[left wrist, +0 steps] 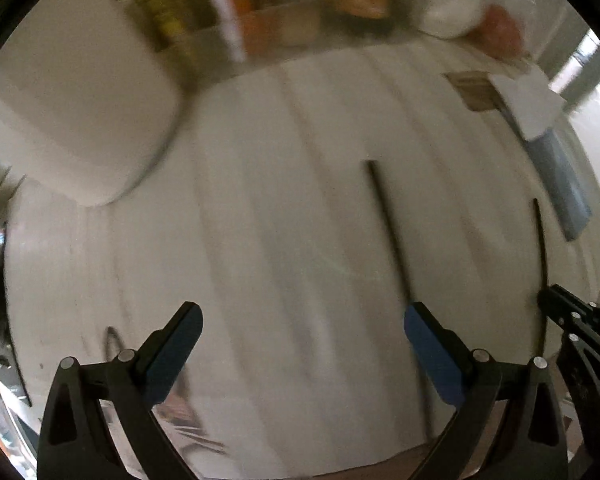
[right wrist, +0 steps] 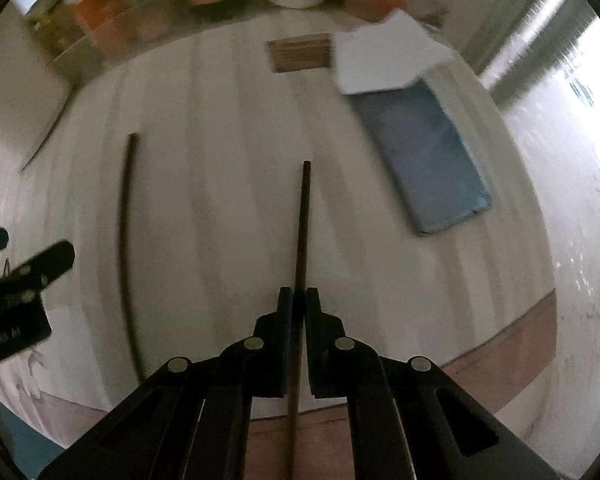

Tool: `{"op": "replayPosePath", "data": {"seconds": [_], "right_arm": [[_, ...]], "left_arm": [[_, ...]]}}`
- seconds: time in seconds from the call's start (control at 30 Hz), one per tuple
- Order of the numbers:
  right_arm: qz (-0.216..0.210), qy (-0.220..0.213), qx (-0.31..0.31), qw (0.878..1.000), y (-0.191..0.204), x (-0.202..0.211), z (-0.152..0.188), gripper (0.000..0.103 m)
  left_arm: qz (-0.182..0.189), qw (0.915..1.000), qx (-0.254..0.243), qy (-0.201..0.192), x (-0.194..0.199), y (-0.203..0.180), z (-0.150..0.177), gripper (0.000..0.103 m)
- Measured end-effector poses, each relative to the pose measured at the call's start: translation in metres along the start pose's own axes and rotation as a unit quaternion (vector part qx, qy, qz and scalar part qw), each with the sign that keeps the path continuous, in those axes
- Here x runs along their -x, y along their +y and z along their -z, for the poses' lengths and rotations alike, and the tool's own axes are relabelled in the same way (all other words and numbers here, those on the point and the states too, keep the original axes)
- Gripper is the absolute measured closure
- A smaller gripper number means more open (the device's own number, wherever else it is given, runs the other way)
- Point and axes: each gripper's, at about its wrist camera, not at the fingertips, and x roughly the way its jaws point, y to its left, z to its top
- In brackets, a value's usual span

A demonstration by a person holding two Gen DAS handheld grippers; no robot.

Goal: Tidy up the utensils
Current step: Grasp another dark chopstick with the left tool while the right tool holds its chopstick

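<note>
In the left wrist view, the left gripper (left wrist: 302, 354) hangs with jaws spread wide and empty over the white table (left wrist: 260, 200), the second chopstick (left wrist: 390, 232) lying just beside its right finger. In the right wrist view, the right gripper (right wrist: 299, 300) is clamped on the first chopstick (right wrist: 303, 220), so pickup looks underway; next, I judge, comes lifting it clear and pairing both sticks.

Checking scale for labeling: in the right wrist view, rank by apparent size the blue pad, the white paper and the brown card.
1. blue pad
2. white paper, partly overlapping the pad
3. brown card
Fisheye distortion and blur make this rough.
</note>
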Motion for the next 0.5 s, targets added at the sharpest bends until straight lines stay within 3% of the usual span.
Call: {"op": "replayPosePath", "data": {"seconds": [0.27,0.37,0.43,0.5], "right_arm": [[0.006,0.001,-0.050,0.999,-0.039,0.000,0.013,0.097],[0.005,0.002,-0.064,0.998,-0.049,0.004,0.004,0.097],[0.006,0.002,-0.065,0.998,-0.051,0.005,0.007,0.097],[0.008,0.001,-0.064,0.998,-0.051,0.005,0.009,0.097]], "left_arm": [[0.045,0.9983,-0.032,0.017,-0.013,-0.059,0.001,0.035],[0.042,0.9983,-0.039,0.003,-0.011,-0.071,0.003,0.041],[0.048,0.9980,-0.043,-0.002,-0.011,-0.074,0.003,0.051],[0.047,0.9976,-0.049,-0.010,-0.009,-0.079,0.007,0.076]]}}
